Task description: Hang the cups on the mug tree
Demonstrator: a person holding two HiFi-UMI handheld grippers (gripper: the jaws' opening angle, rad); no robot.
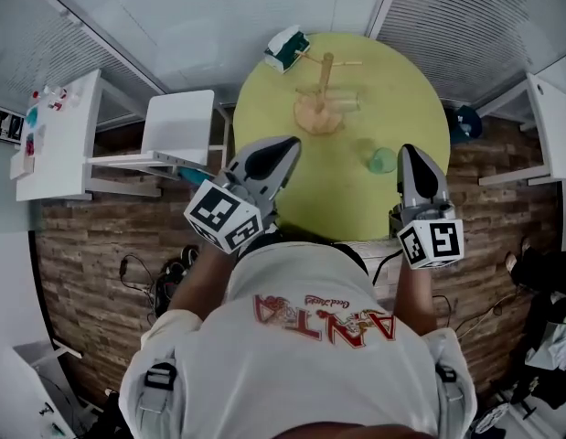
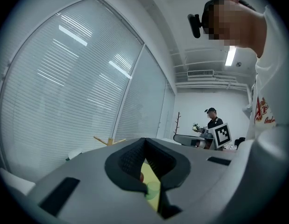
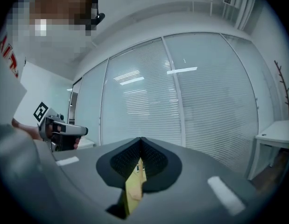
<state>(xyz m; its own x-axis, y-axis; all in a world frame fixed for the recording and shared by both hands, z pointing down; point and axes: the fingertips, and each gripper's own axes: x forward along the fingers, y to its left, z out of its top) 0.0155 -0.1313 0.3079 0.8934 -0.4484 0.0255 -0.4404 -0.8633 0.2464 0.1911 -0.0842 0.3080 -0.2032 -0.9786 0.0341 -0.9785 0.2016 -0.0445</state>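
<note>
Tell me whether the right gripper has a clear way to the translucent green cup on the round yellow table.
Probably yes. The translucent green cup stands alone on the round yellow table close ahead of the right gripper, nothing between them; its jaws are shut, so they must open first.

White, red-lettered T-shirt (image 1: 310,355); grey left tool (image 1: 284,149) and right tool (image 1: 412,154), black jaws.

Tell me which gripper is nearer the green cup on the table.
Right. The right gripper hangs just right of the green cup, almost beside it. The left gripper is well off to the cup's left, over the table.
</note>
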